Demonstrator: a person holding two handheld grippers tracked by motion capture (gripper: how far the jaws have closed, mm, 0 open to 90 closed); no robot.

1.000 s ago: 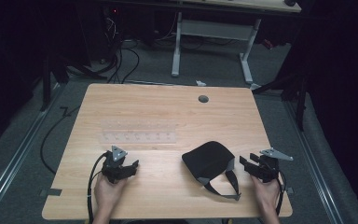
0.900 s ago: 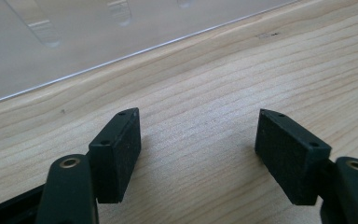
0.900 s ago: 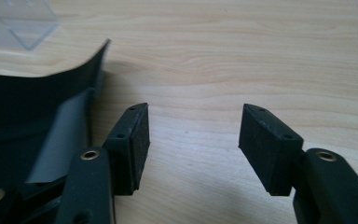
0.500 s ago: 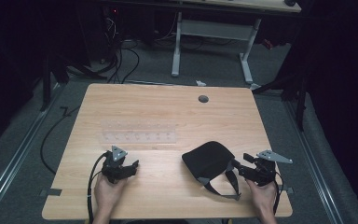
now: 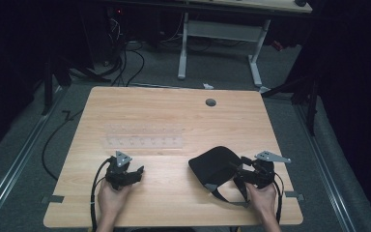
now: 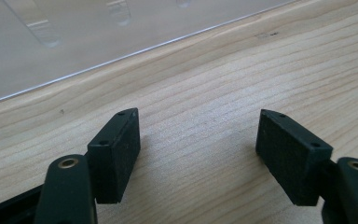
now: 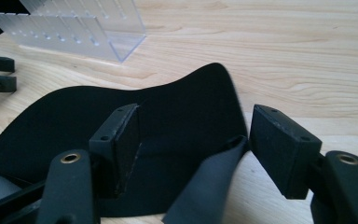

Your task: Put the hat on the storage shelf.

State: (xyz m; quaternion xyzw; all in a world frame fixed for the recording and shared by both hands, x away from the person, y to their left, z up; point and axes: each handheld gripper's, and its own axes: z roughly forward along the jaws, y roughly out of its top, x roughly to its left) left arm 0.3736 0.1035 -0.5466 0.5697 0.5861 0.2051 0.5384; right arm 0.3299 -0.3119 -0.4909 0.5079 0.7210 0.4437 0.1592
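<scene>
Your left gripper [image 5: 136,173] rests on the bare wood of the table [image 5: 154,106] at the near left, jaws spread wide with nothing between them. In the left gripper view the grain runs clear between the pads, and the edge of the clear plastic rack [image 5: 144,137] lies just beyond.

That rack sits flat near the middle of the table, and it looks empty as far as you can tell from here.

Further right lies the black eye mask [image 5: 213,164], near the front edge, its grey strap [image 5: 221,195] trailing toward you. Your right gripper [image 5: 238,171] is at the mask's right edge with its jaws spread; in the right gripper view the mask [image 7: 168,116] and strap [image 7: 209,182] lie between the pads, but nothing is pinched.

So no grasp has been made: the mask lies loose on the table, and closing on it, lifting it and whatever follows are all left to do.
</scene>
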